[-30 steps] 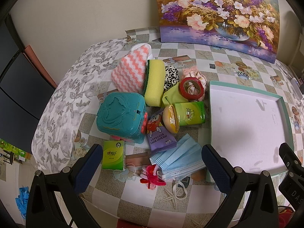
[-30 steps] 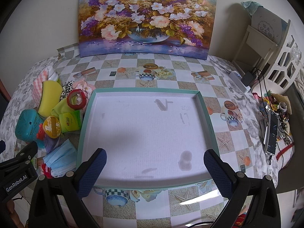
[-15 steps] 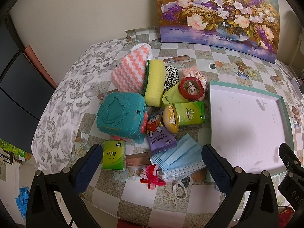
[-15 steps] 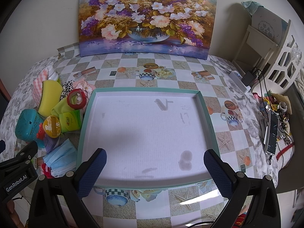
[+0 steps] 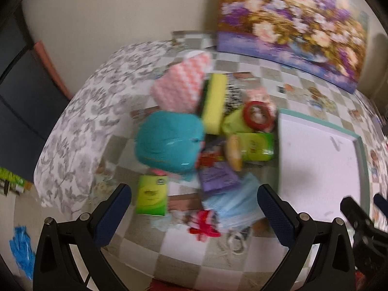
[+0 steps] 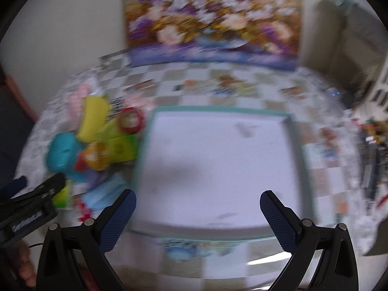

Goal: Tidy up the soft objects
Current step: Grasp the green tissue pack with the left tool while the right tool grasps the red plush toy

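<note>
We find both frames motion-blurred. The left gripper stands wide apart, holding nothing, above the blue face masks and green tissue pack. The right gripper is likewise spread wide and unloaded over the teal-rimmed tray. The soft items, including the yellow sponge and pink-and-white cloth, lie piled left of the tray.
</note>
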A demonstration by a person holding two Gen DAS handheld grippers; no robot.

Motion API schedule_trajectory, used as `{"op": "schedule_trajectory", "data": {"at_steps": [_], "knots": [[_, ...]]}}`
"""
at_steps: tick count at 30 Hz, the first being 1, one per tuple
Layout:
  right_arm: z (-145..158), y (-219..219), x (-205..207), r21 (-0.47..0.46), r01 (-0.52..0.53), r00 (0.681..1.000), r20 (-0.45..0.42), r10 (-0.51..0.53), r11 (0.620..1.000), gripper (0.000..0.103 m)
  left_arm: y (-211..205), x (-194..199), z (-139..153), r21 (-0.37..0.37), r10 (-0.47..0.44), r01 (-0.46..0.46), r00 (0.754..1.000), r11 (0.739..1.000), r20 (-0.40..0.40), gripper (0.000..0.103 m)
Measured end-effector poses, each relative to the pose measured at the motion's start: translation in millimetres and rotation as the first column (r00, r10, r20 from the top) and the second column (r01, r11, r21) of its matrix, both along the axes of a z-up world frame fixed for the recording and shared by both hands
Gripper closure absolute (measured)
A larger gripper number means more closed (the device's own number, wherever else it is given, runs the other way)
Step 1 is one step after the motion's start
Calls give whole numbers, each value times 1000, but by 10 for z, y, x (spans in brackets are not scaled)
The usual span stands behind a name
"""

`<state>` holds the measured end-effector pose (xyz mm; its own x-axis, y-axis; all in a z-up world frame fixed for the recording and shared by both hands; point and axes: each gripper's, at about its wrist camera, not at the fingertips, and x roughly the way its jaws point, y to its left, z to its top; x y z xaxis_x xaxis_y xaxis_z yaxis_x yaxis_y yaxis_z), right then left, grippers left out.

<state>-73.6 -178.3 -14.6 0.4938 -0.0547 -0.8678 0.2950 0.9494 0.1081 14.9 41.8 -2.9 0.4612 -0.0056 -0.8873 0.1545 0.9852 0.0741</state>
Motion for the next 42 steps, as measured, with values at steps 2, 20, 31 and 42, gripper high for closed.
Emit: {"op": "schedule_trajectory", "data": {"at_steps": [2, 20, 31, 42], "knots": [[-31, 132, 63, -6, -39, 999, -3, 39, 999, 0, 167, 67, -47, -5, 36, -37, 999, 999, -18, 0], [-507, 834, 496, 124, -243, 960, -112, 257, 962, 0, 744, 385, -750, -14, 150, -157, 961, 987, -233, 0], [-643, 1326, 614, 235, -422, 886, -100, 454, 876, 21, 1062, 476, -815, -50, 174, -191, 954, 980, -245, 0], [-882, 1789, 680, 277, -534, 800, -139, 583, 799, 52, 1165, 565, -887, -87, 146, -172, 957, 981, -250, 0]]}}
